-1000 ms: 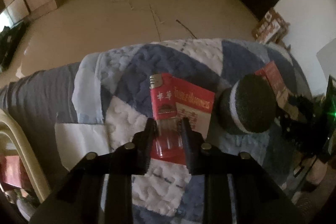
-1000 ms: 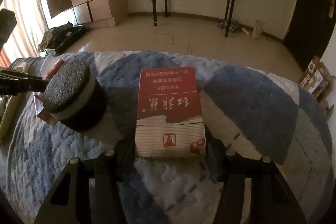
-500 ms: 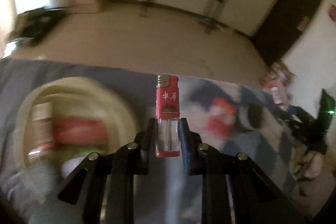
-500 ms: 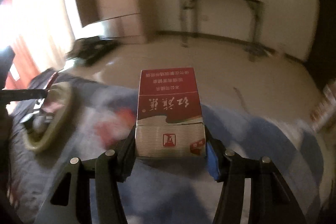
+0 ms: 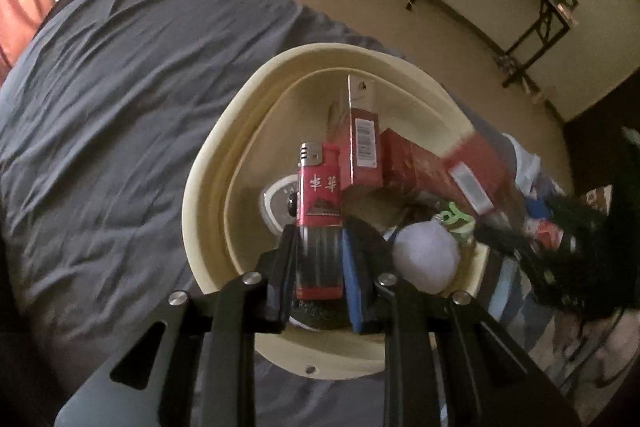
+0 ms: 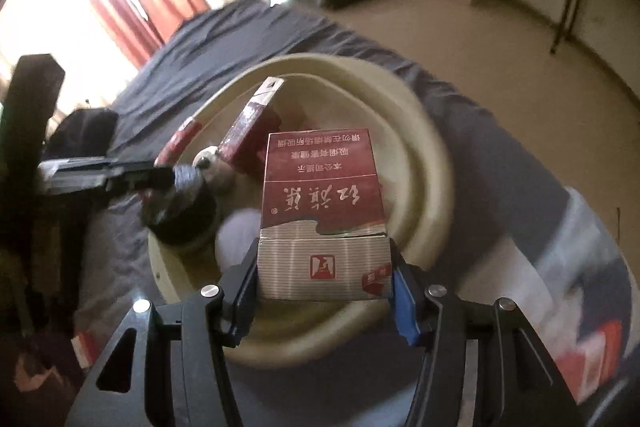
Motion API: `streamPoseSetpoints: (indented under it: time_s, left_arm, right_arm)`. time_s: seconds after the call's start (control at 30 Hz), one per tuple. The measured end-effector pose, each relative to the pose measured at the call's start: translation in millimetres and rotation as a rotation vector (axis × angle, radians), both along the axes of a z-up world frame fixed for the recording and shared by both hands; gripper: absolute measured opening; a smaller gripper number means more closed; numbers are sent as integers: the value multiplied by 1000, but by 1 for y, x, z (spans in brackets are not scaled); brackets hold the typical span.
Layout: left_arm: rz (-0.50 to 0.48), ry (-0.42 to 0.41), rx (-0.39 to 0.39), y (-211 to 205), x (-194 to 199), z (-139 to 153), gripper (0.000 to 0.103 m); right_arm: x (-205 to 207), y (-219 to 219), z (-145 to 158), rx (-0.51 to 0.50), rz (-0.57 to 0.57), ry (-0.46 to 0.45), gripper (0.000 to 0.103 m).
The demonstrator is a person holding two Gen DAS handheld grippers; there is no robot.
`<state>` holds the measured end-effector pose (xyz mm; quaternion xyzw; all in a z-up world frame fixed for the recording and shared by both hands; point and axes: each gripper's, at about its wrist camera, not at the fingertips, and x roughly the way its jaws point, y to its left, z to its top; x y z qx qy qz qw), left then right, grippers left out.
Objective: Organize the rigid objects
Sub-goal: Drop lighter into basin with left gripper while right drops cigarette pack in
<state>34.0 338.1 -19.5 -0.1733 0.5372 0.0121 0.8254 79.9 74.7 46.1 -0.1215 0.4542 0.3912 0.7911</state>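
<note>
Hovering over the cream basin point(image 5: 208, 187), the left hand-held gripper point(image 5: 320, 255) is clamped on a red lighter point(image 5: 320, 195), its jaws pressing the clear lower half while the metal cap points up and away. A second ago this same lighter was being pinched off the quilted blanket beside a flat red packet; now it hangs above the basin's inner floor, near the side closest to the camera. Below and beyond it lie several red cigarette boxes point(image 5: 364, 143) leaning against each other, a round white ball point(image 5: 424, 259) just right of the jaws, and a pale round disc point(image 5: 276, 203) partly hidden behind the lighter.

The right hand-held gripper point(image 6: 324, 279) is closed on a red and silver cigarette pack point(image 6: 324, 211), gripped across its striped lower end. It too has travelled from the blue and white quilt point(image 6: 580, 247) to the basin point(image 6: 432, 163), and sits over the near rim. A dark round sponge point(image 6: 180, 203) rests inside at the left, touching or almost touching the other tool's tip; motion blur keeps that uncertain.

The basin stands on the dark grey bedsheet point(image 5: 100, 107), toward the bed's side edge, with floor beyond. Both carries look nearly finished: each item seems placed for release, so the likely next step is opening the jaws. The crowded contents could make the pack land tilted against a neighbour.
</note>
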Motion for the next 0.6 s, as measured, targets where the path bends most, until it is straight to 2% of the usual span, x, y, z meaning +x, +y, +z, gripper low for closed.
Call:
streamPoseSetpoints:
  time_s: [0.2, 0.3, 0.33, 0.37, 0.4, 0.43, 0.47, 0.5, 0.6]
  left_arm:
    - [-40, 22, 20, 6, 16, -4, 21]
    - [-50, 11, 6, 3, 14, -8, 22]
    - [-53, 10, 1, 4, 13, -9, 22]
    - [-49, 3, 0, 5, 12, -9, 23]
    - [-38, -5, 0, 6, 11, -8, 33]
    - [-27, -16, -8, 7, 10, -6, 46]
    - [-19, -28, -13, 8, 9, -3, 81]
    - [-13, -39, -9, 8, 9, 2, 102]
    - [4, -120, 61, -6, 2, 23, 103]
  right_arm:
    - [36, 35, -19, -93, -10, 75, 55]
    - [40, 45, -21, -82, -22, 64, 56]
    - [38, 49, -22, -82, -16, 57, 57]
    - [37, 51, -22, -83, -18, 40, 67]
    - [30, 46, -21, -68, -25, 31, 76]
    - [27, 42, -18, -38, -33, 20, 95]
    - [20, 29, -12, 5, -48, 6, 103]
    - [16, 14, -5, 60, -76, -5, 103]
    - [3, -53, 8, 180, -194, -30, 103]
